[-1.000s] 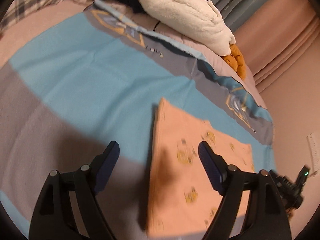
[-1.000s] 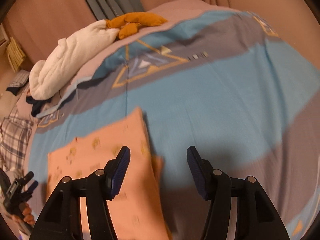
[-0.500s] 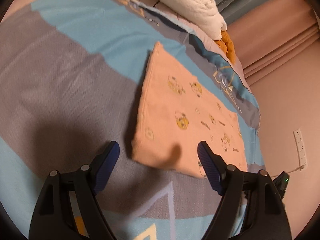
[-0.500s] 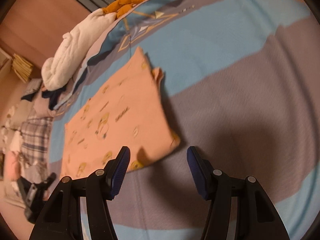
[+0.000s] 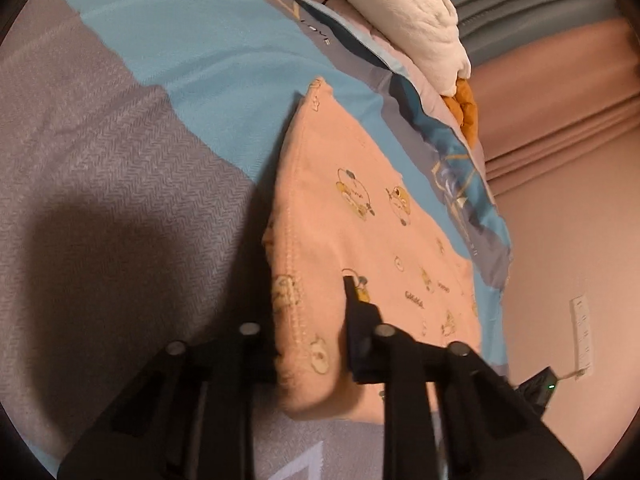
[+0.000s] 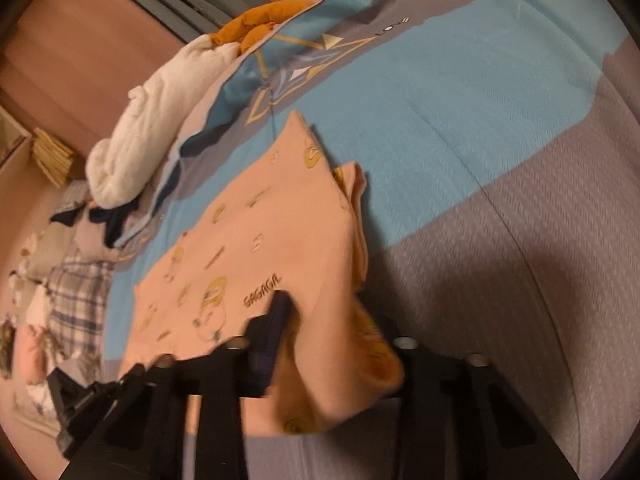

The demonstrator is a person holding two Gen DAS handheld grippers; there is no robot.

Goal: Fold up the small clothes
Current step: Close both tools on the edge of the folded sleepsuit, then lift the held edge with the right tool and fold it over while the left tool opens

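Observation:
A peach garment (image 5: 360, 208) printed with small yellow cartoon figures lies folded flat on the blue and grey bedspread (image 5: 120, 160). My left gripper (image 5: 312, 292) has its jaws closing over the garment's near left corner, and the cloth bunches up between the pads. One finger (image 5: 354, 300) rests on top; the other is hidden by fabric. In the right wrist view my right gripper (image 6: 320, 308) has its jaws closing over the near right corner of the garment (image 6: 248, 240), with a fold of cloth pinched and slightly raised between them.
A white fluffy blanket (image 5: 400, 8) and an orange cloth (image 5: 464, 108) lie at the bed's far edge by the curtains. A plaid cloth (image 6: 76, 300) and other laundry are heaped at the left in the right wrist view. The wall (image 5: 560, 240) is close on the right.
Both grippers came down onto the garment's near corners. Their jaws went from wide open to nearly together, with cloth caught between them.

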